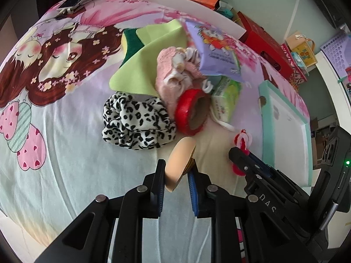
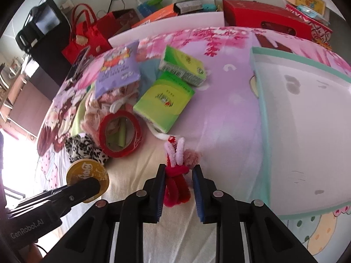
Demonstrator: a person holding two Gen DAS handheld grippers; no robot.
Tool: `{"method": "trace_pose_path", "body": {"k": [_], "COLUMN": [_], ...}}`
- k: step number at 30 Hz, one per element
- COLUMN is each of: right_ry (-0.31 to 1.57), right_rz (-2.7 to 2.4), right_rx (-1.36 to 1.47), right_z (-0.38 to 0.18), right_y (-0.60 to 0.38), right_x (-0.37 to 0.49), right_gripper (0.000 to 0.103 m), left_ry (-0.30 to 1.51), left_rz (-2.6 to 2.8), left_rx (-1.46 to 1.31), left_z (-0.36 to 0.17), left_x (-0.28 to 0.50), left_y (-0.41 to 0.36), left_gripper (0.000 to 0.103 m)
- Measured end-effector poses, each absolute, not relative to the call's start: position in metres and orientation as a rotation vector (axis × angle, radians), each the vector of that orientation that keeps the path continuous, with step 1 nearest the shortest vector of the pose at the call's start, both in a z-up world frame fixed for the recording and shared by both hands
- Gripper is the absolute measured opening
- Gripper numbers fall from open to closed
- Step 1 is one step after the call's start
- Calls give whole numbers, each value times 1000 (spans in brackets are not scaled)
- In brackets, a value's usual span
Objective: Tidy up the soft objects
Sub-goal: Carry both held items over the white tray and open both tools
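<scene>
Nearest the left wrist camera, the left tool (image 1: 176, 176) pinches a round beige puff (image 1: 178, 164) on edge between its blue pads, lifted just clear of the bed sheet (image 1: 65, 153). Seen from the right wrist view, that same puff (image 2: 87, 174) shows a gold printed face.

Left of centre on the bed lies a black-and-white leopard scrunchie (image 1: 138, 122), with a light green cloth (image 1: 149, 61) beyond it, the cloth overlapping a dark green and yellow sponge (image 1: 129, 43). Just right of the scrunchie, a red tape roll (image 1: 190, 111) leans against a pink fluffy bundle (image 1: 175, 74). A purple cartoon packet (image 1: 215, 50) rests on top of that bundle, and two green tissue packs (image 2: 166, 107) lie to the right of the tape roll, one farther away than the other.

Farther right, the right tool (image 2: 177, 186) is narrowed on a red and pink pipe-cleaner bundle (image 2: 175, 171), its pads pressing the red lower loops while the pink ends stick up beyond the fingertips. A small pink pompom (image 2: 192, 157) lies touching the bundle on its right side. At the far right of the bed lies a shallow box lid with a mint green border (image 2: 296, 120), its pale inside facing up.
</scene>
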State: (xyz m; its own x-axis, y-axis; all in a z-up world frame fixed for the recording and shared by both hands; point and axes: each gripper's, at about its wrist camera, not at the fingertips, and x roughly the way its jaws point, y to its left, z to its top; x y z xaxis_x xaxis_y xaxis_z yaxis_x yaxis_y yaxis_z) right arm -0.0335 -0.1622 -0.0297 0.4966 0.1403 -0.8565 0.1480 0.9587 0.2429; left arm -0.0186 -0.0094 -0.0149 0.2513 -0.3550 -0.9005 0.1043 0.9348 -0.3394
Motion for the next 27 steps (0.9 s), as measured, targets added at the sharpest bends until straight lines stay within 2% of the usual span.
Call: {"method": "trace_pose_path", "body": {"k": [10,20,27], "right_ry": [936,861,811], "right_rz": [-109,-285,-418], "right_rx": [293,319,344], "right_z": [21,74,88], "right_y": [-182,-235,-274], "right_x": [-44,-36,-27], "right_gripper": [25,25,25], "left_ry": [1211,1136,1128], "left_rz": [-350,-409,-420], "left_rx": [-241,-207,-190], "left_z": [22,69,67], "left_x": [4,33,56], "left_y": [-15,-62,-104], "left_gripper": [21,21,21]}}
